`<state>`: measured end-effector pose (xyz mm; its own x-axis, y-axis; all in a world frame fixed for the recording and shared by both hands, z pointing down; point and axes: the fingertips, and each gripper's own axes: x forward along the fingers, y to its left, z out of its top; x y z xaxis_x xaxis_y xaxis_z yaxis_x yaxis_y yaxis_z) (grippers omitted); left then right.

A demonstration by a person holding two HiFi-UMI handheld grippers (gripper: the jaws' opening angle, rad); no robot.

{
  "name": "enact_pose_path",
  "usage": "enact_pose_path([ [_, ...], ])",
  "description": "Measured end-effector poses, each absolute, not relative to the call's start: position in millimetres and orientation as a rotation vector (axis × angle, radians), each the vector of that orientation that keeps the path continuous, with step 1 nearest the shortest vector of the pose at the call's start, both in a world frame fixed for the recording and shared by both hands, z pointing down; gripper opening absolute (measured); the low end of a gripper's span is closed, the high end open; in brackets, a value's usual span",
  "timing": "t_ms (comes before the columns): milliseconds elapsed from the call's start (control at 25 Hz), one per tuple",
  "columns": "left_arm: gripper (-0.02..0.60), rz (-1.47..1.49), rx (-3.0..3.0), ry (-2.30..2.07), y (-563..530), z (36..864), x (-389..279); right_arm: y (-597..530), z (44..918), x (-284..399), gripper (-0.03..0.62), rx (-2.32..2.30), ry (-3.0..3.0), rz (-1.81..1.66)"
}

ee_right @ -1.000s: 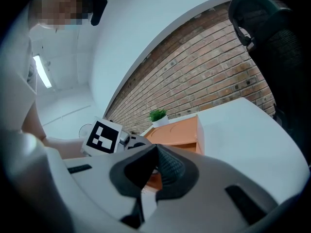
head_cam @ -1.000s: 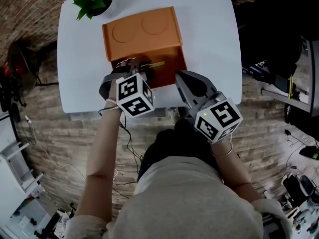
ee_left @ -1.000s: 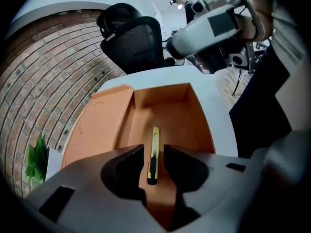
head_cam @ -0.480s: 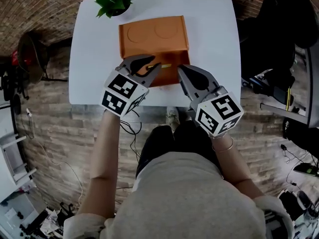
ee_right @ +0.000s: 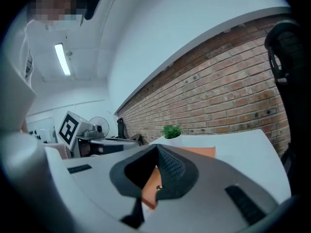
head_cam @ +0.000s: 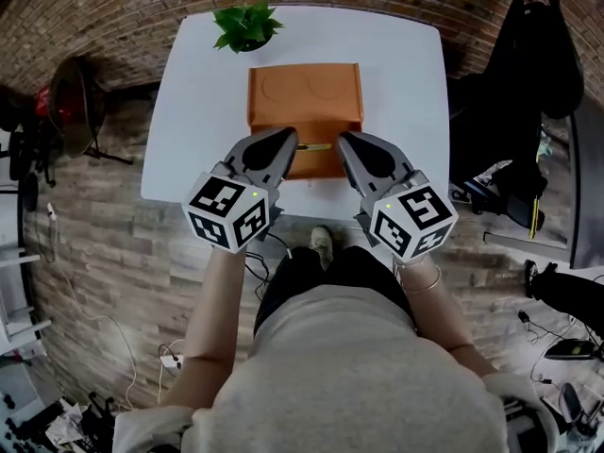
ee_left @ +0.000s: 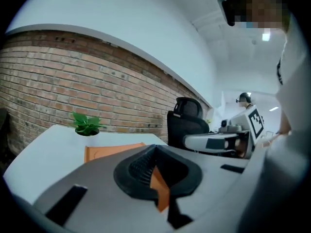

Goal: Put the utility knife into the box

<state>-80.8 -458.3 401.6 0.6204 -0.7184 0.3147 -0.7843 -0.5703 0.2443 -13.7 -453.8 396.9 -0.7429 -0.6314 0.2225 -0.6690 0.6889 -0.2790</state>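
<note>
The orange box lies open on the white table, its lid folded back. A slim yellowish utility knife lies inside the box's near part. My left gripper hovers at the box's near left corner, shut and holding nothing. My right gripper hovers at the near right corner, also shut and holding nothing. In the left gripper view the left gripper has its jaws closed with orange box beyond them. The right gripper shows the same, with the orange box behind it.
A small potted plant stands at the table's far edge behind the box. A black chair with a dark jacket stands right of the table. A fan stands on the floor to the left. A brick wall runs behind the table.
Both grippers have drawn back from the box toward the person. The left gripper came off the box's front, and the knife stays lying in the box.
</note>
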Motion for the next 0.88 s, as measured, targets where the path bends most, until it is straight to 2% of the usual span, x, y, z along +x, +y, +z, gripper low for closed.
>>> enact_pose_path([
  [280, 0.006, 0.153, 2.420, -1.336, -442, 390, -85, -445, 383, -22, -0.002, 1.012, -2.805, 0.458],
  [880, 0.006, 0.158, 2.330, -1.397, -408, 402, -92, -421, 392, -45, -0.002, 0.903, -2.815, 0.466],
])
